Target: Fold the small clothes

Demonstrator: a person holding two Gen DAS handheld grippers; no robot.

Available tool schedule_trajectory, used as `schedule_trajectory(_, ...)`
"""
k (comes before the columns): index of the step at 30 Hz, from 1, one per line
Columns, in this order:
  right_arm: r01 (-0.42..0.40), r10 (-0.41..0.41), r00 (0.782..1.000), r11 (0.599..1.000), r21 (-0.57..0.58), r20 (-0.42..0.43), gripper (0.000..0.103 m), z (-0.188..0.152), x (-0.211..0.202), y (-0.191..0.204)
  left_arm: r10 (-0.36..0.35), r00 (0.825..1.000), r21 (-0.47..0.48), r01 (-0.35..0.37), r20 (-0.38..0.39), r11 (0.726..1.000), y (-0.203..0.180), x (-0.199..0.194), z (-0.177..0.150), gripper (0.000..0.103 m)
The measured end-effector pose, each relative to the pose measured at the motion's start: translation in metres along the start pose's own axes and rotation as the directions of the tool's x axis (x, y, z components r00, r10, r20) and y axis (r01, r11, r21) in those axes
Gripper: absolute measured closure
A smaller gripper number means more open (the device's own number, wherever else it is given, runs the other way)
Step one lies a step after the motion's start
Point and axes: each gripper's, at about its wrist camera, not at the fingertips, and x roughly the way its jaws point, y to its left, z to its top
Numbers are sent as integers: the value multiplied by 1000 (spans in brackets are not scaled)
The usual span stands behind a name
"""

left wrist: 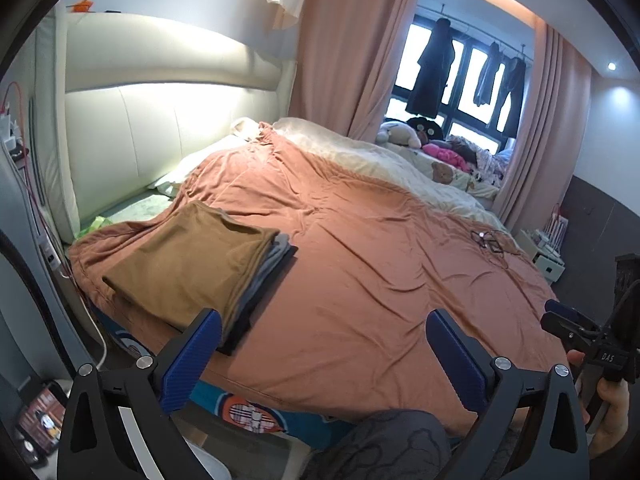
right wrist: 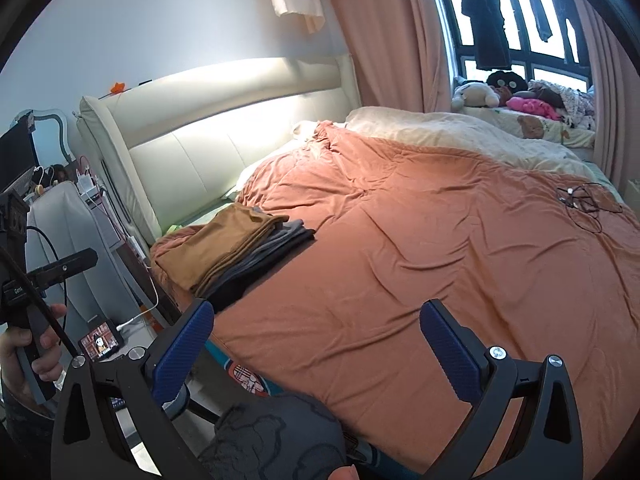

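Right hand-held gripper (right wrist: 316, 344) hangs wide open over the orange bedspread (right wrist: 440, 260), folded clothes stack (right wrist: 232, 252) sits near the headboard (right wrist: 224, 132).

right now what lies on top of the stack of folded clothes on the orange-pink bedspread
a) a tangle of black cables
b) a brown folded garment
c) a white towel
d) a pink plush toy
b: the brown folded garment tops the stack, with grey and dark folded layers showing beneath its edge on the orange-pink bedspread.
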Motion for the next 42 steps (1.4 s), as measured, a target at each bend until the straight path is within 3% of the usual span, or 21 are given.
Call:
schedule_trajectory(14,44,-44,998,999,1,47,0,-61,-49,-10,-2,998,66,-2,55,998,-63,-43,-67,1)
schedule_trajectory(24,74,-72,995,997,-17,70,0,-92,-68,-11,4,997,50,-8,81,999,-76,-52,-108,1)
schedule_trajectory(28,93,-91,992,996,-13,83,0,-100,-73,-12,13,996,87,-20,86,996,-81,-48,-123,1)
schedule_trajectory(42,104,-104,992,995,-1,66,0,-106,-65,-14,19,993,133,-35,116,991,-93,-53,-132,1)
